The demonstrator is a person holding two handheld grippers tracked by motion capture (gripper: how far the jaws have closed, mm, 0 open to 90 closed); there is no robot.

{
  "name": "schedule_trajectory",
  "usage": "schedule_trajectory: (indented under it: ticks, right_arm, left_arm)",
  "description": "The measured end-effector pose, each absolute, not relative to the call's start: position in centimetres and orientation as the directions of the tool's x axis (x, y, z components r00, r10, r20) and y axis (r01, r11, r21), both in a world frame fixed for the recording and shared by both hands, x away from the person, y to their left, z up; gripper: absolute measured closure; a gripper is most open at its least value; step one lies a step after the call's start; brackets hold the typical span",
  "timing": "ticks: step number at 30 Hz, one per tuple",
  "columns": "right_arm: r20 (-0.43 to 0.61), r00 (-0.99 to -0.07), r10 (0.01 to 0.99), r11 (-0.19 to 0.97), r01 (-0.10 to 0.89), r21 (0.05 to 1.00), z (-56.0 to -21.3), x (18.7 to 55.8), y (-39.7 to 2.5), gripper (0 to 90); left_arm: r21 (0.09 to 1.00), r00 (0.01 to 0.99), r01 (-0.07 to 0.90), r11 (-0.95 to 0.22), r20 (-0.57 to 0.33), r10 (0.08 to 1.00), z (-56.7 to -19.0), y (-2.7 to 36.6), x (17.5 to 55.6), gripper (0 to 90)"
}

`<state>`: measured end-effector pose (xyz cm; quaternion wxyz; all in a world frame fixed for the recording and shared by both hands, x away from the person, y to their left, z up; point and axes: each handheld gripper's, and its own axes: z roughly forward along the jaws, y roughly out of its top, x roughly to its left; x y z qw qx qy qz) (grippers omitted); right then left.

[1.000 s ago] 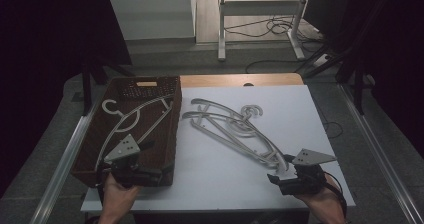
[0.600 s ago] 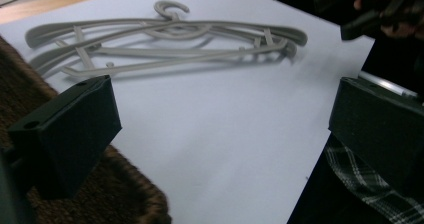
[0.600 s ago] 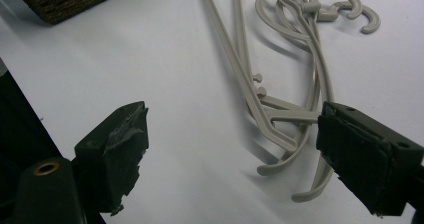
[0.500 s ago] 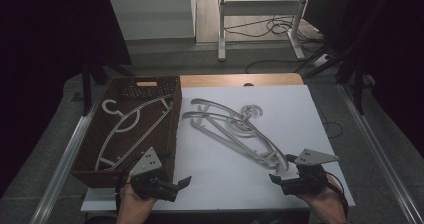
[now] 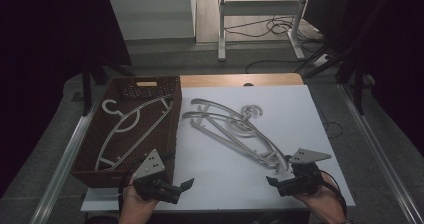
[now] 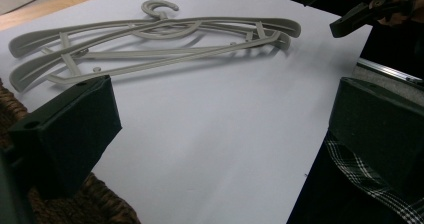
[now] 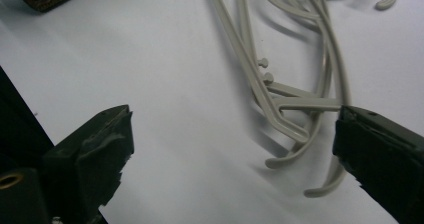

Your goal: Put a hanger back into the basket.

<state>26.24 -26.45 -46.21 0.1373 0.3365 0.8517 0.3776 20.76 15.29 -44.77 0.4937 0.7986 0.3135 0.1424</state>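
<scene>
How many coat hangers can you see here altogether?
3, as far as shows: one hanger in the basket, which sits at the table's left, and a tangled pile of what looks like two hangers on the white table; overlap could hide another.

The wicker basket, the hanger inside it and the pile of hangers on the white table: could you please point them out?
wicker basket (image 5: 172,134), high view, right wall.
hanger inside the basket (image 5: 131,122), high view, its arm.
pile of hangers (image 6: 165,34), left gripper view, middle of the pile.
</scene>
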Motion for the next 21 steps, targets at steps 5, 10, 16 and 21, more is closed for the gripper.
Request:
schedule_trajectory:
  ticks: [5, 10, 16, 21]
  right_arm:
    - [0.056, -0.725, 0.686, 0.460, 0.492, 0.739, -46.0, 26.6, -26.3, 0.0]
    - [0.087, -0.709, 0.700, 0.432, 0.518, 0.738, -45.6, 27.2, -26.3, 0.0]
    - [0.061, -0.686, 0.725, 0.442, 0.531, 0.723, -45.2, 27.9, -26.1, 10.5]
    - [0.081, -0.675, 0.733, 0.428, 0.551, 0.717, -44.9, 28.6, -26.3, 19.5]
  left_arm:
    - [0.873, 0.765, 0.355, -0.335, -0.064, 0.641, -44.9, 15.0, 20.7, 0.5]
    - [0.877, 0.779, 0.338, -0.343, -0.056, 0.625, -44.9, 14.6, 20.5, 0.9]
    - [0.878, 0.791, 0.329, -0.348, -0.055, 0.609, -44.9, 14.0, 20.4, 1.0]
    - [0.876, 0.793, 0.325, -0.356, -0.048, 0.607, -45.0, 14.0, 20.3, 1.2]
